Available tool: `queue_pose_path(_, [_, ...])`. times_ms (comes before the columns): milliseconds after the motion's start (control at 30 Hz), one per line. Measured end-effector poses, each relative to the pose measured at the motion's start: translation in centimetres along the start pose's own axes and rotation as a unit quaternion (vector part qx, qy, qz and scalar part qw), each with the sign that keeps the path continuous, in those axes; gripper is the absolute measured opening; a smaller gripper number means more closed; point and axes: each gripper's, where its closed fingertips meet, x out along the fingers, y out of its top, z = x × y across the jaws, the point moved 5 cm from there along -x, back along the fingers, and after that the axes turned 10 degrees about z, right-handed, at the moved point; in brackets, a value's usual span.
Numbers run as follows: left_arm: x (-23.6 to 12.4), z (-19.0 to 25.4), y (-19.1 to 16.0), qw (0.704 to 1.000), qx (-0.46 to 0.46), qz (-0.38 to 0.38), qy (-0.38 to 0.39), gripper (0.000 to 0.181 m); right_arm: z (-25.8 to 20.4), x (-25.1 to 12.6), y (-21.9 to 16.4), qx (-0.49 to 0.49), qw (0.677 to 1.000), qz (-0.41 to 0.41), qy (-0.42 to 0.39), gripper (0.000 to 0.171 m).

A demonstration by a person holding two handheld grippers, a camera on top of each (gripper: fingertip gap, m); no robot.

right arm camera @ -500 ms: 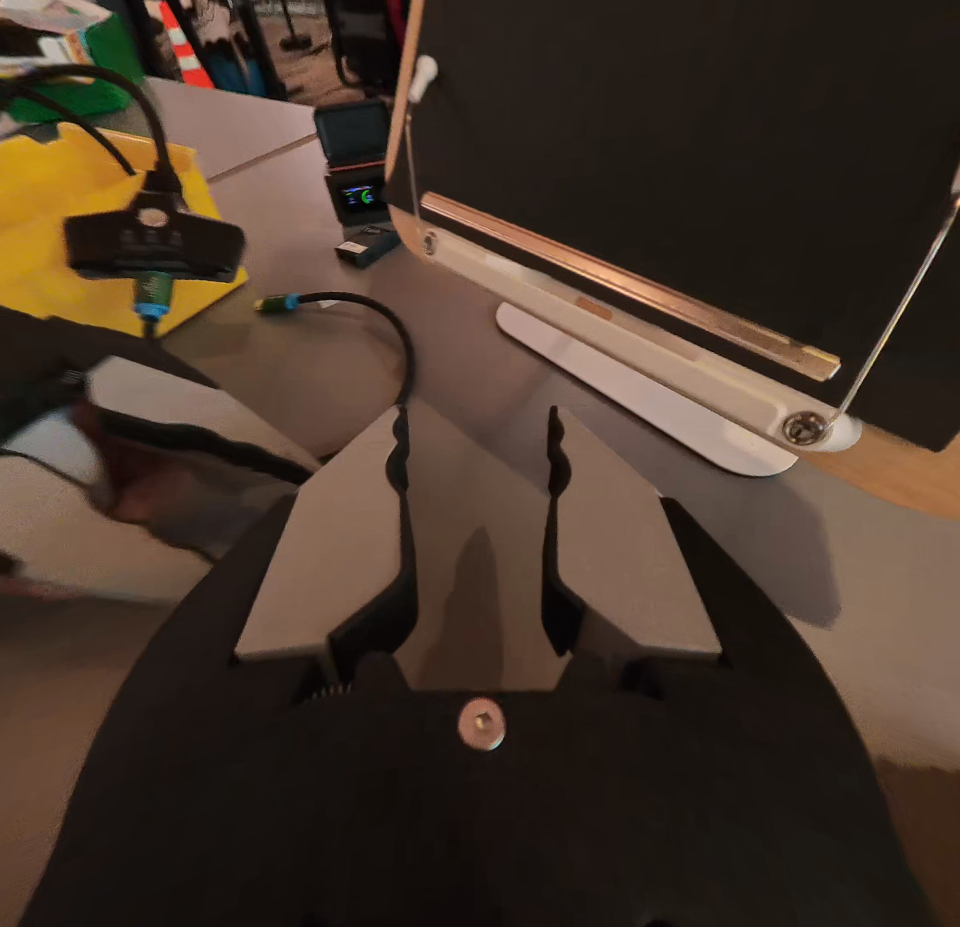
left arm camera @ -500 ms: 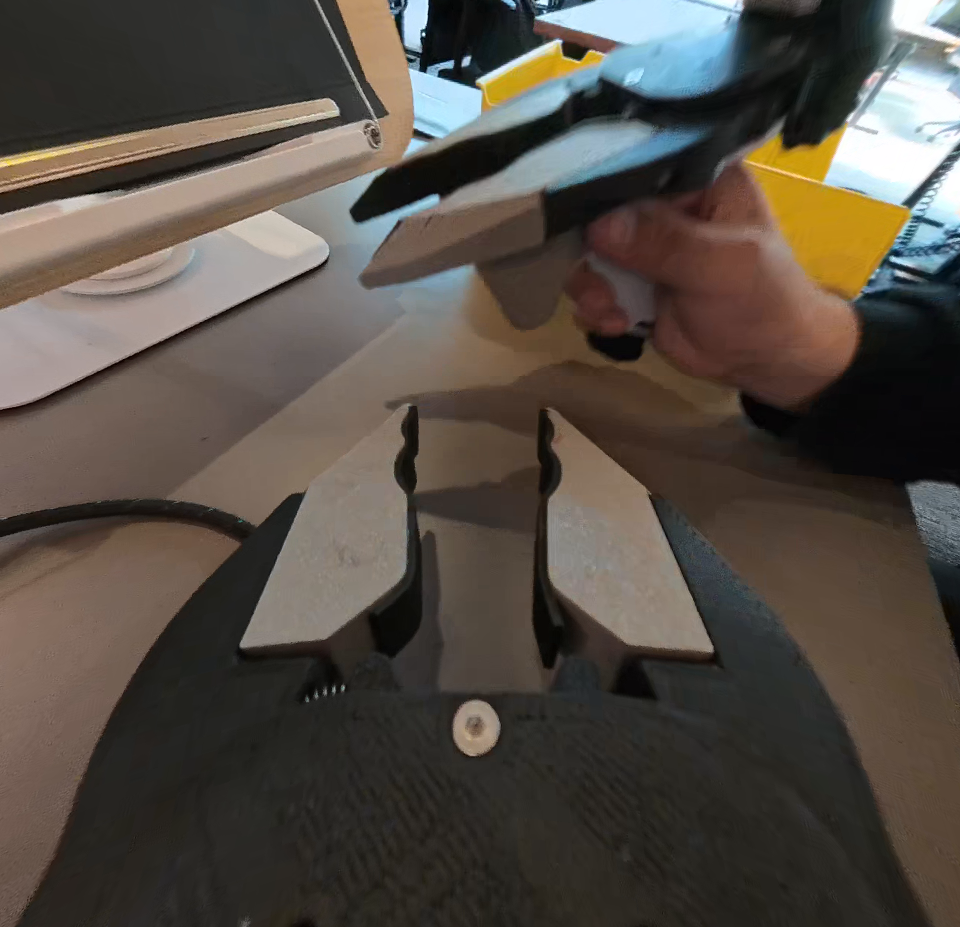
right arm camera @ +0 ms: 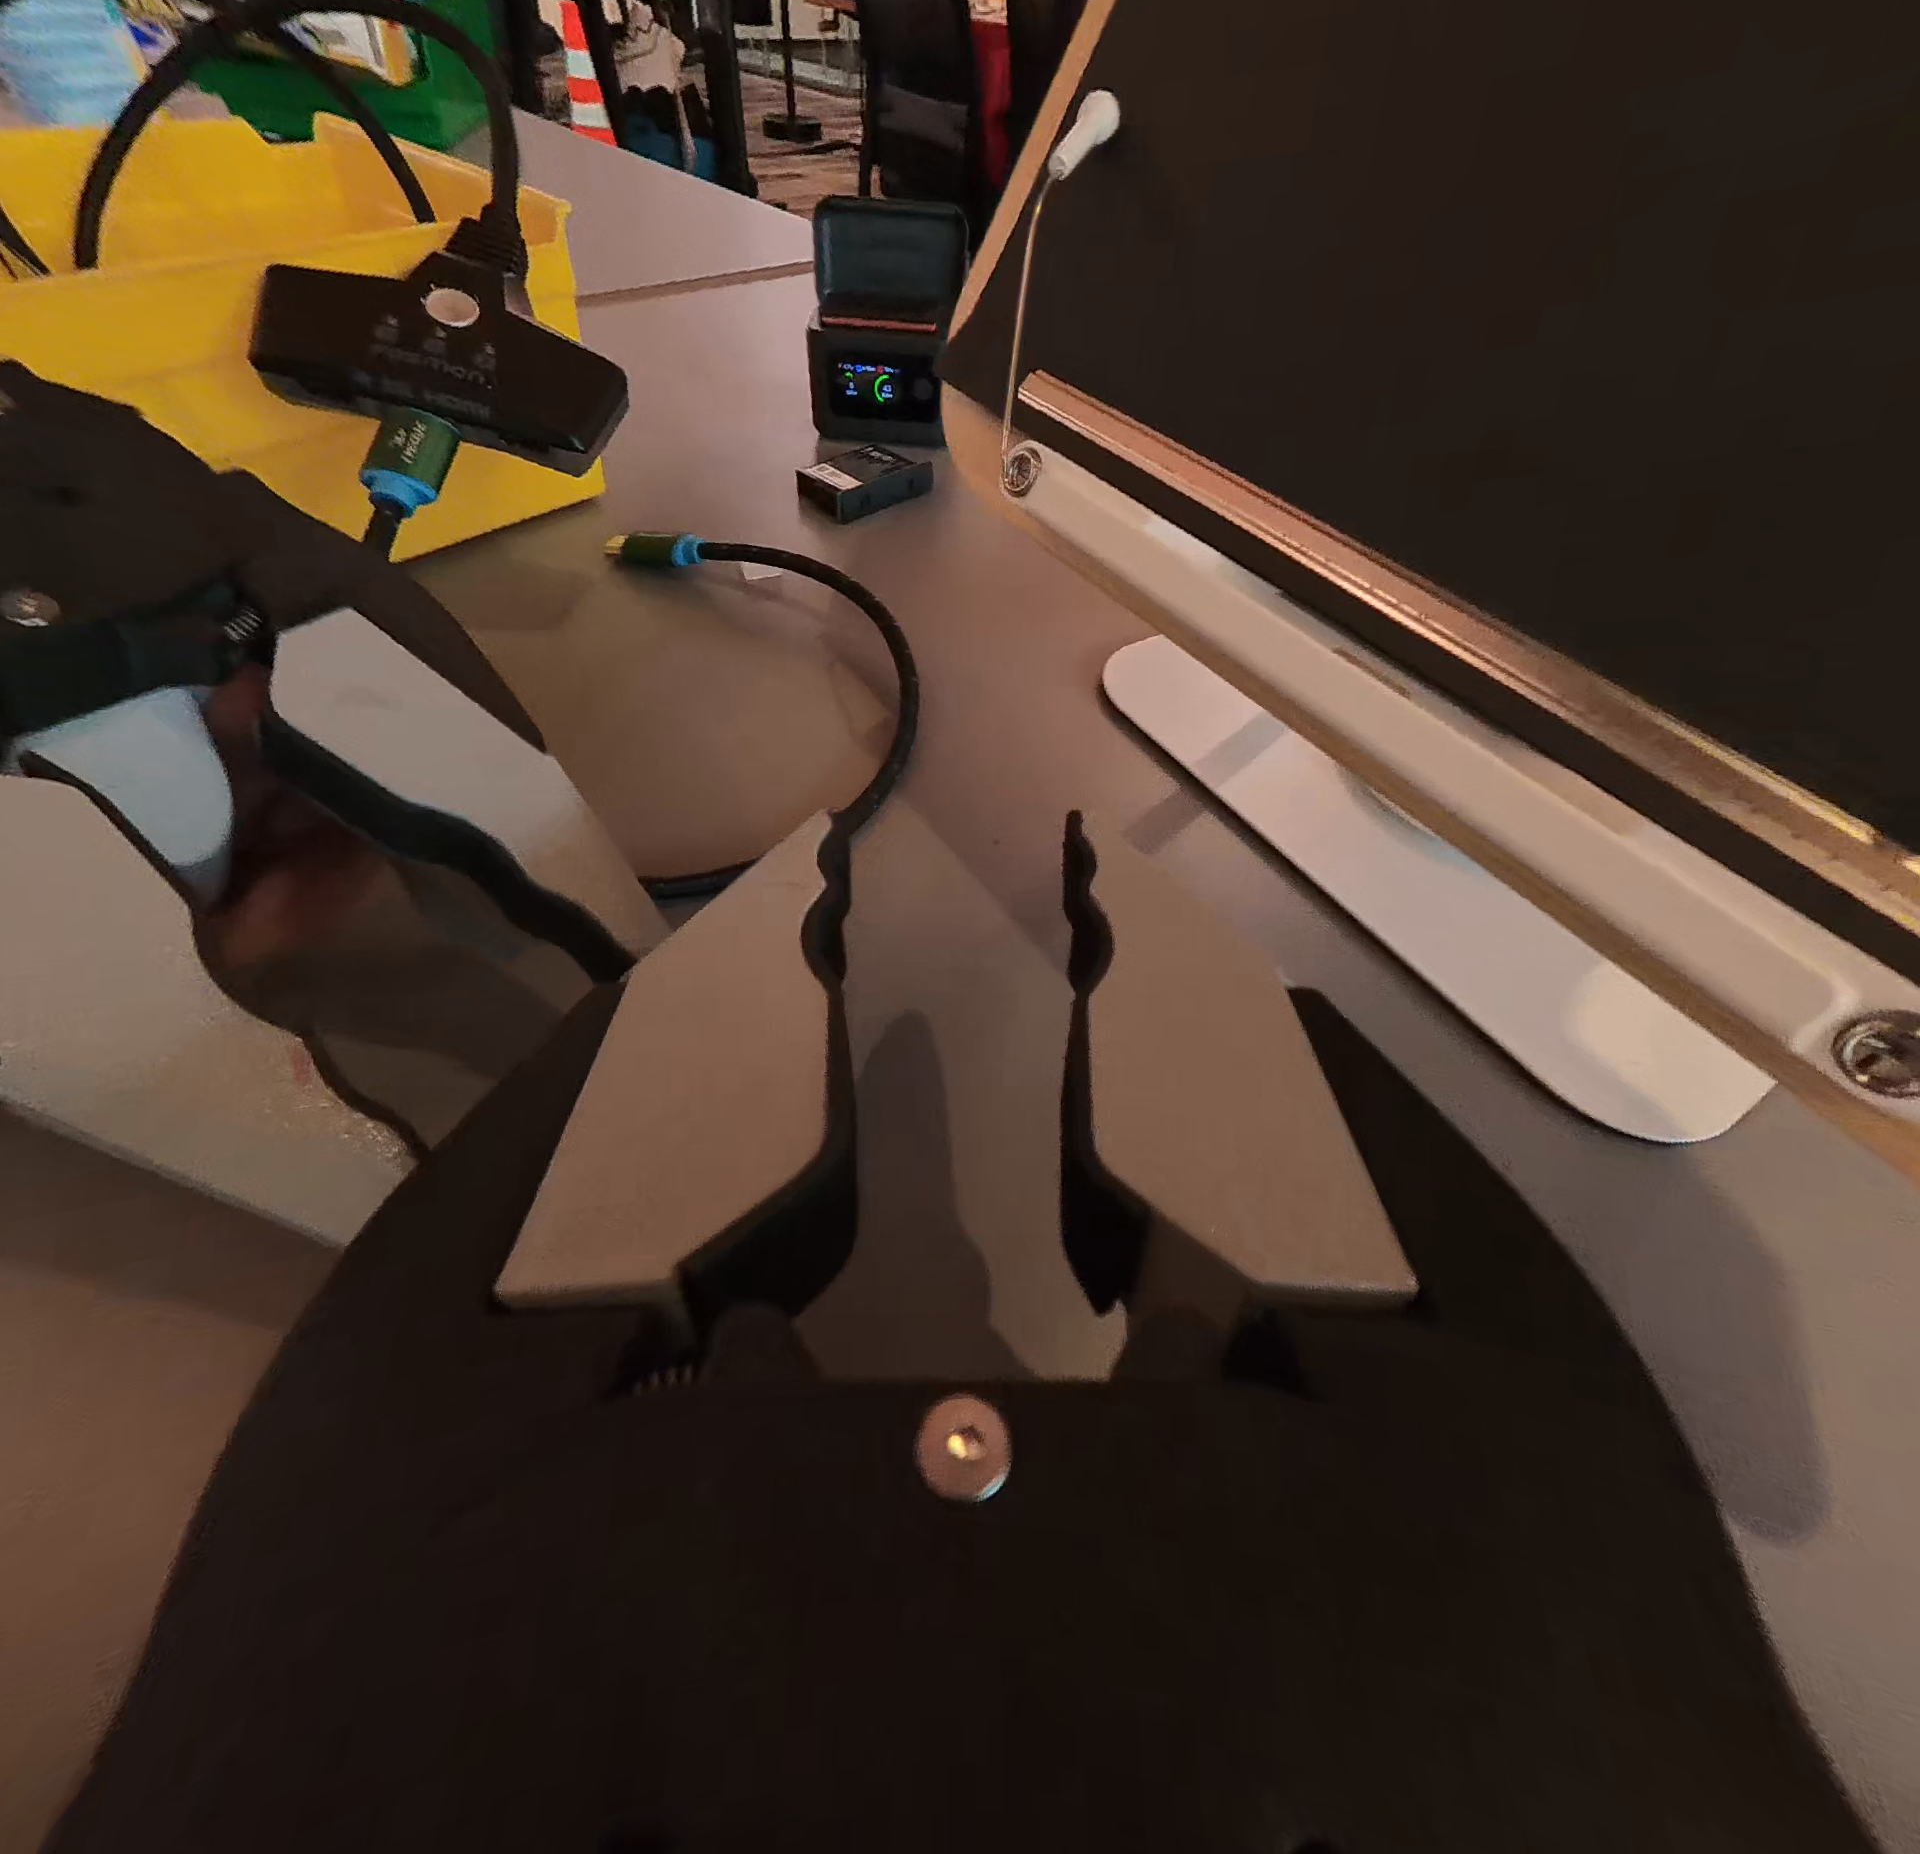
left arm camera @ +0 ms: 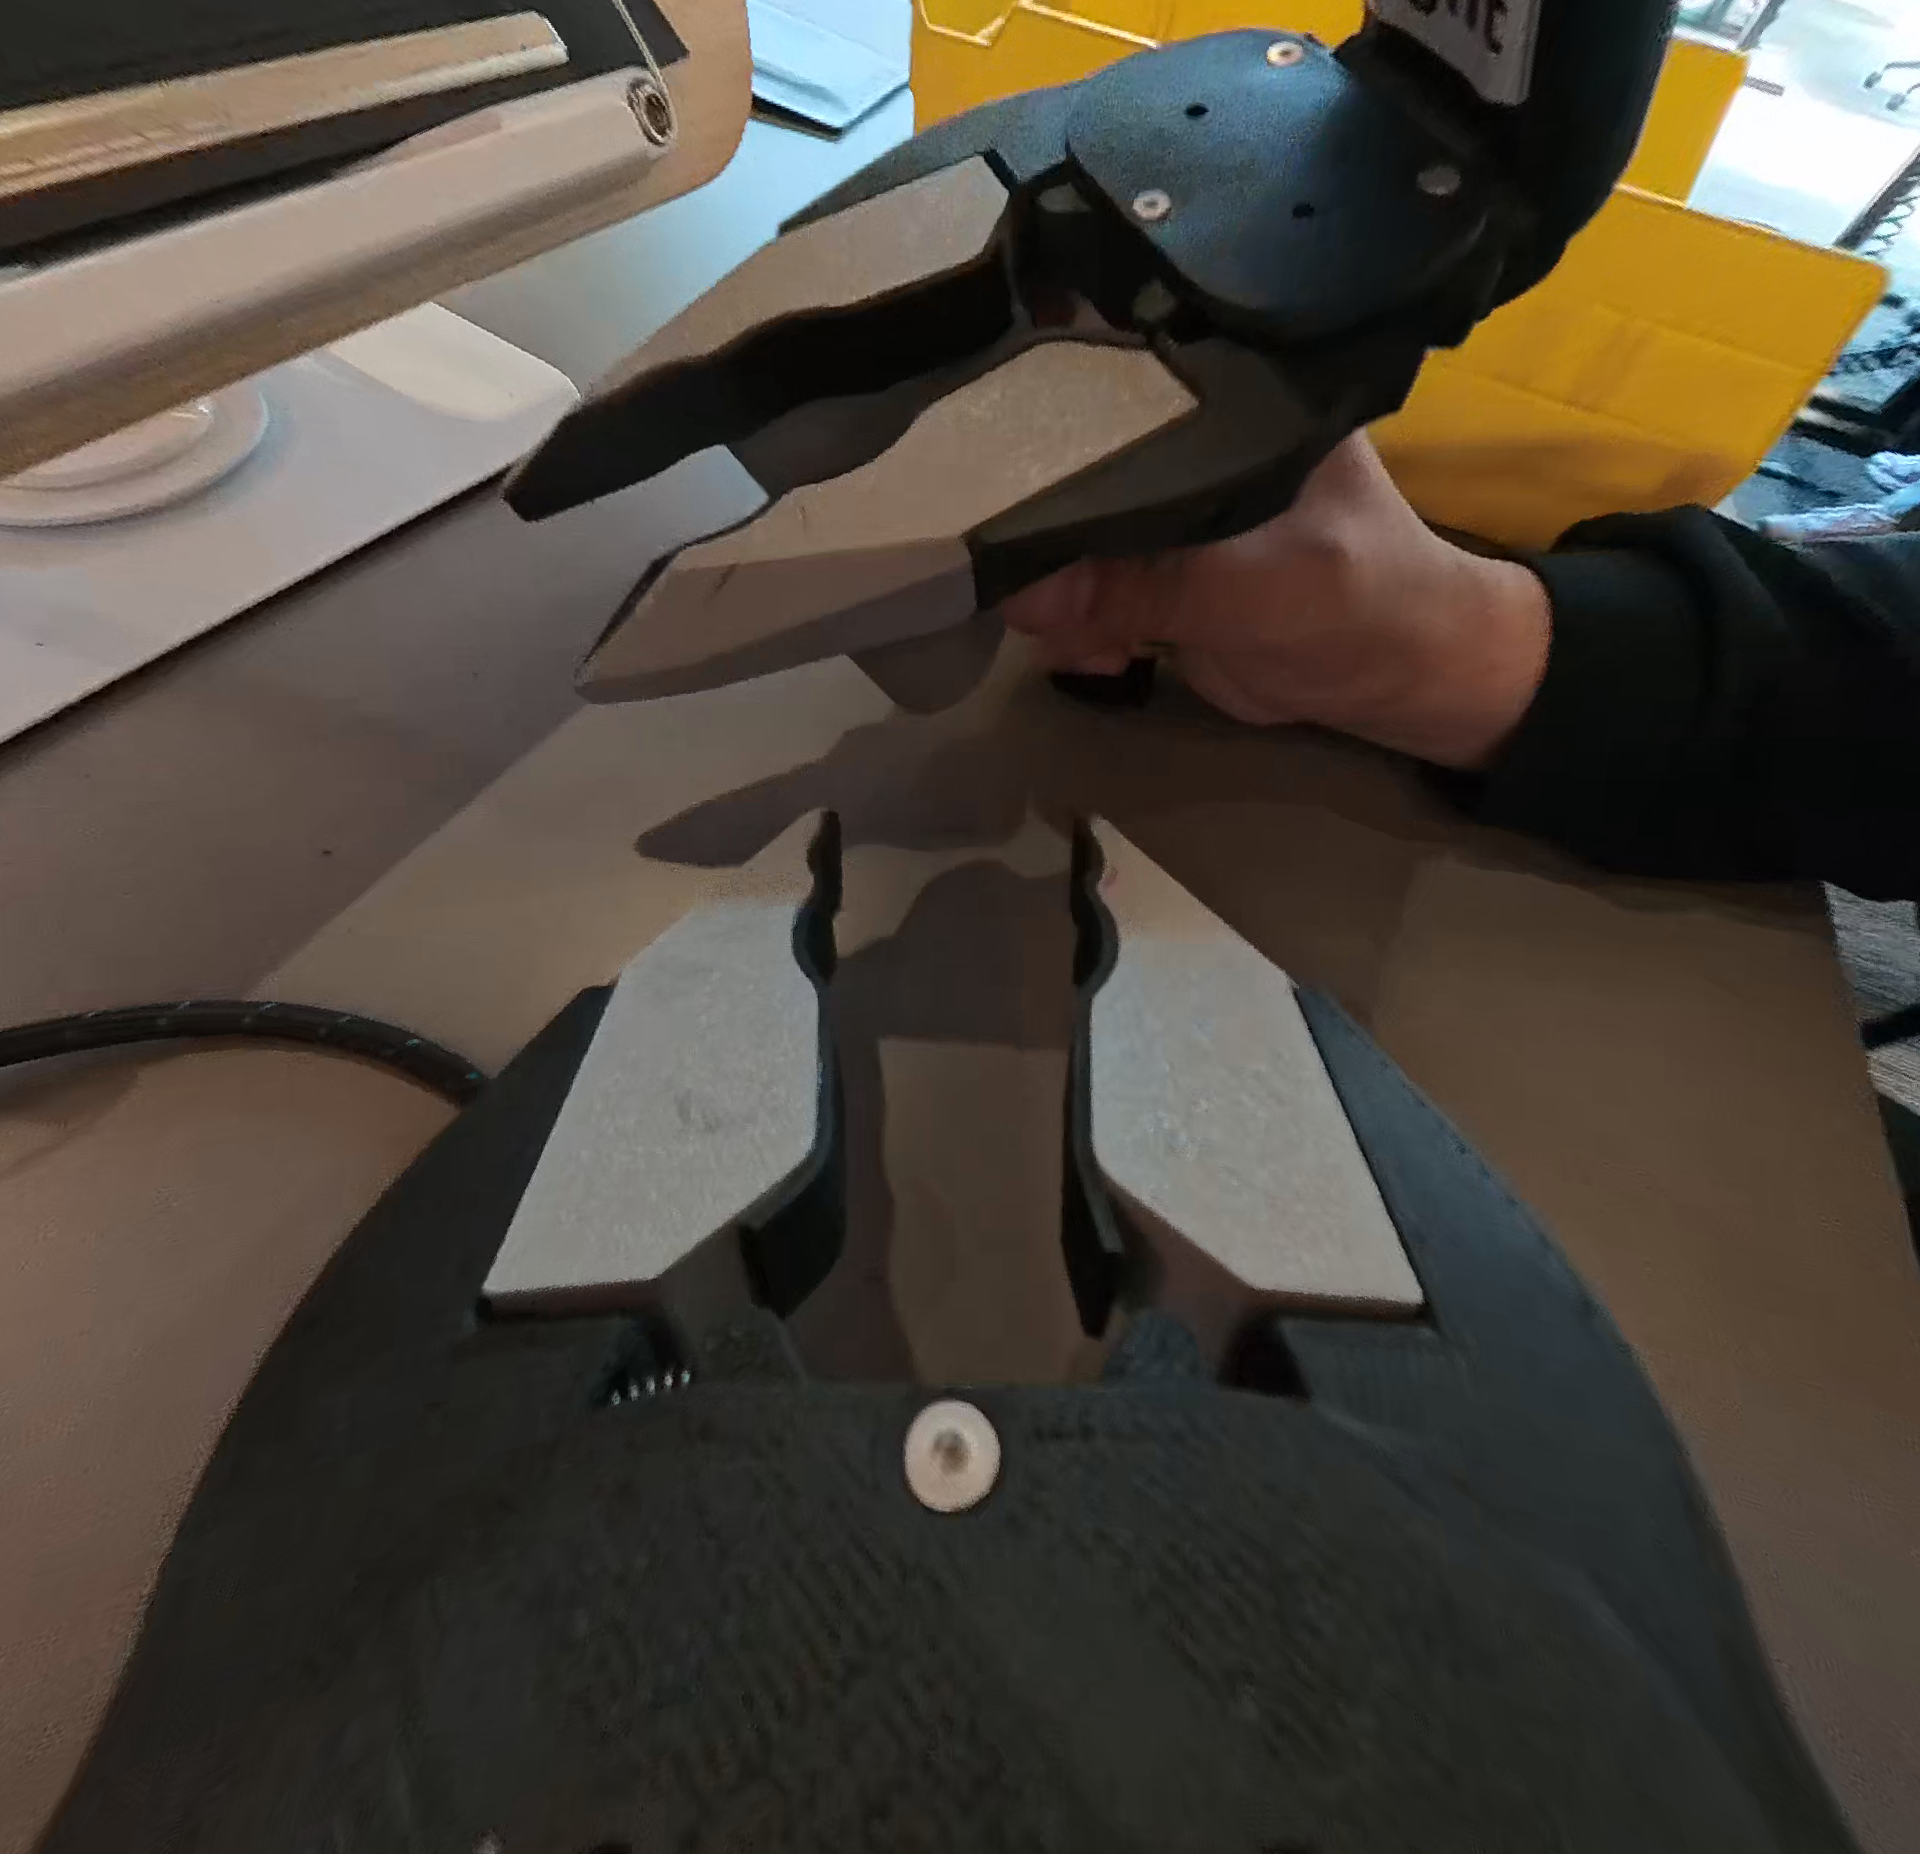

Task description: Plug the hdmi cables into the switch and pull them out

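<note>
Currently both claws released, nothing held: left claw [left arm camera: 951, 848] low over desk [left arm camera: 1558, 1129], right claw [right arm camera: 951, 838] aimed toward loose HDMI cable [right arm camera: 883, 682].

- HDMI switch [right arm camera: 436, 370] propped on yellow bin [right arm camera: 208, 350] edge, one green-blue plug [right arm camera: 405, 454] already seated. Free plug [right arm camera: 649, 549] on desk just beside bin.
- Risk: switch unsecured; insertion push likely slides or tips it unless other claw braces it.
- Risk: claws crowd each other, collision likely on reach.
- Risk: flat plug may twist in grip, miss port.
- Tablet stand [right arm camera: 1403, 869] near right flank, possible snag.
</note>
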Motion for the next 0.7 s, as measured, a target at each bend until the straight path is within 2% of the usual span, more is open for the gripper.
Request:
queue_pose_path(33, [0.2,0.0,-0.1,1.000,-0.006,-0.008,-0.008,0.041,0.1,-0.1,0.0,0.011,1.000,0.003,0.005,0.038])
queue_pose_path(200, [1.2,0.3,-0.8,0.998,-0.004,-0.051,-0.022,0.040,0.0,-0.4,0.1,0.036,0.999,0.008,0.020,0.038])
queue_pose_path(333, [1.2,0.8,-0.6,0.998,0.031,-0.043,-0.018,0.039,0.1,-0.5,0.1,0.033,0.999,0.011,0.009,0.036])
queue_pose_path(400, [1.0,1.2,-0.4,0.998,0.048,-0.031,-0.024,0.033,0.4,-0.8,0.4,0.030,0.999,0.029,-0.011,0.029])
queue_pose_path(433, [1.0,1.3,0.0,0.998,0.060,-0.015,-0.023,0.025,0.6,-0.9,0.6,0.030,0.998,0.040,-0.027,0.027])
queue_pose_path(500, [1.1,1.3,0.6,0.997,0.077,0.012,-0.012,0.022,1.1,-0.9,0.7,0.037,0.997,0.043,-0.059,0.027])
queue_pose_path(600, [1.3,1.1,0.4,0.997,0.071,0.001,-0.004,0.022,1.5,-0.9,0.2,0.031,0.994,0.018,-0.107,0.023])
queue_pose_path(700, [1.1,0.8,0.1,0.994,0.107,-0.015,0.030,0.017,1.2,-0.5,0.3,0.035,0.992,0.018,-0.121,0.016])
